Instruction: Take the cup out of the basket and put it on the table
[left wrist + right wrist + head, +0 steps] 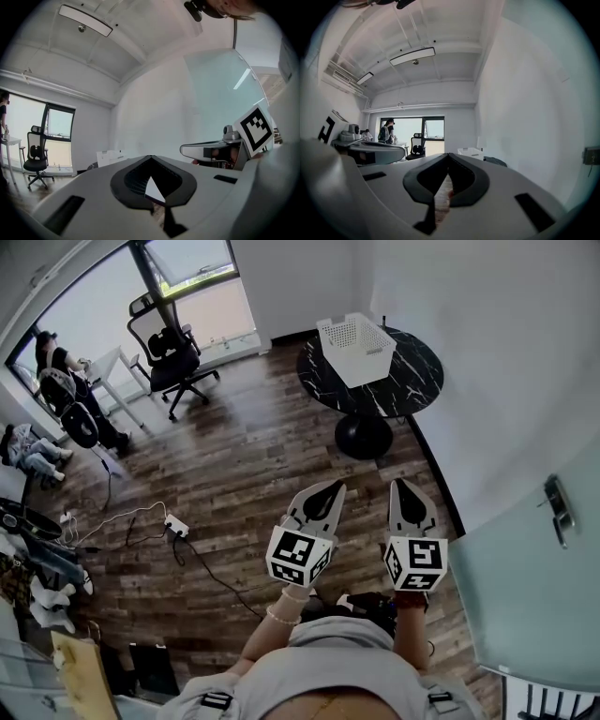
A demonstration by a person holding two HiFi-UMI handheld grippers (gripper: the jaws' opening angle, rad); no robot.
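A white perforated basket [356, 345] stands on a round black marble table [412, 371] at the far side of the room. No cup shows in any view; the basket's inside is hidden from here. My left gripper [333, 487] and right gripper [401, 484] are held side by side over the wooden floor, well short of the table and pointing toward it. Both have their jaws closed tip to tip with nothing between them. The left gripper view shows the basket [110, 157] small beyond my left gripper [150, 157]. The right gripper view shows the basket [469, 152] beyond my right gripper [449, 154].
A black office chair [171, 354] and a white desk [108, 367] stand by the window at the left, with people [58, 367] near them. A power strip [176, 525] and cables lie on the floor. A glass door [539, 587] is at my right.
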